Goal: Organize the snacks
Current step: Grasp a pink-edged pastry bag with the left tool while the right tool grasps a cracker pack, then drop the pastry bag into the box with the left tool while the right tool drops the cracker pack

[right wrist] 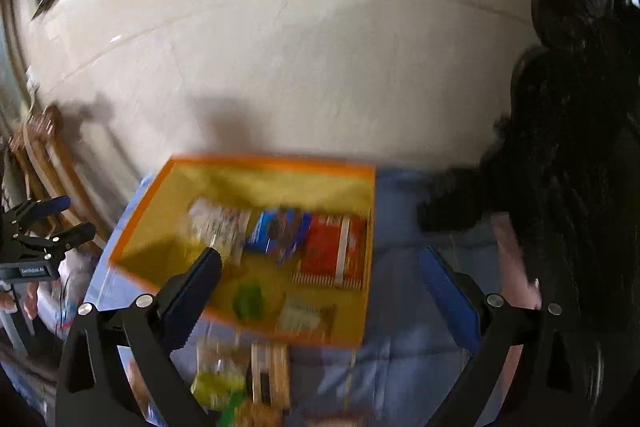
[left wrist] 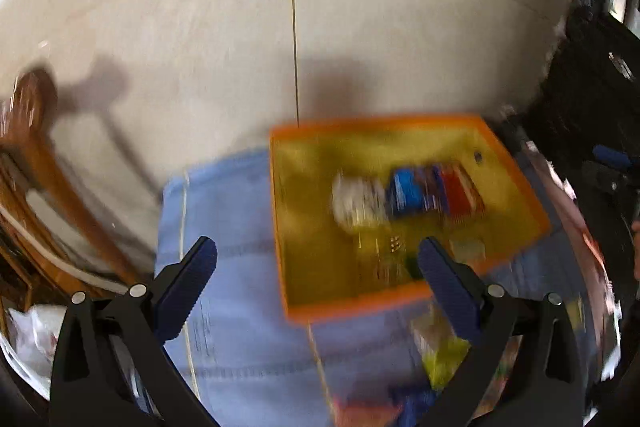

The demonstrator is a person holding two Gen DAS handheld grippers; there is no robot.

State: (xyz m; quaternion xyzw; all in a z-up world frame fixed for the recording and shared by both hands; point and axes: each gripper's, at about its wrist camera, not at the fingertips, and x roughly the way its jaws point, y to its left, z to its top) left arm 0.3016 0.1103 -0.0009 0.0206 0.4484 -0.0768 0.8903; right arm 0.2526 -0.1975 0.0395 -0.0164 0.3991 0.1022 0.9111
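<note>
An orange-rimmed yellow tray [left wrist: 400, 125] [right wrist: 276, 163] sits on a blue cloth [left wrist: 232, 211] [right wrist: 404, 211]. Inside lie a white packet [left wrist: 358, 201] [right wrist: 218, 221], a blue packet [left wrist: 410, 193] [right wrist: 276, 231] and a red packet [left wrist: 460, 193] [right wrist: 334, 251], plus a green item [right wrist: 248, 301] and a pale packet [right wrist: 304, 315]. Loose snacks [left wrist: 444, 355] [right wrist: 244, 383] lie on the cloth in front of the tray. My left gripper [left wrist: 318, 281] is open and empty above the tray's near edge. My right gripper [right wrist: 320, 287] is open and empty above the tray. Both views are motion-blurred.
A wooden chair [left wrist: 44, 187] [right wrist: 44, 163] stands at the left by the pale wall. A person in black [right wrist: 568, 187] is at the right. The left gripper shows at the left edge of the right wrist view [right wrist: 44, 227]. A white bag [left wrist: 32, 335] lies lower left.
</note>
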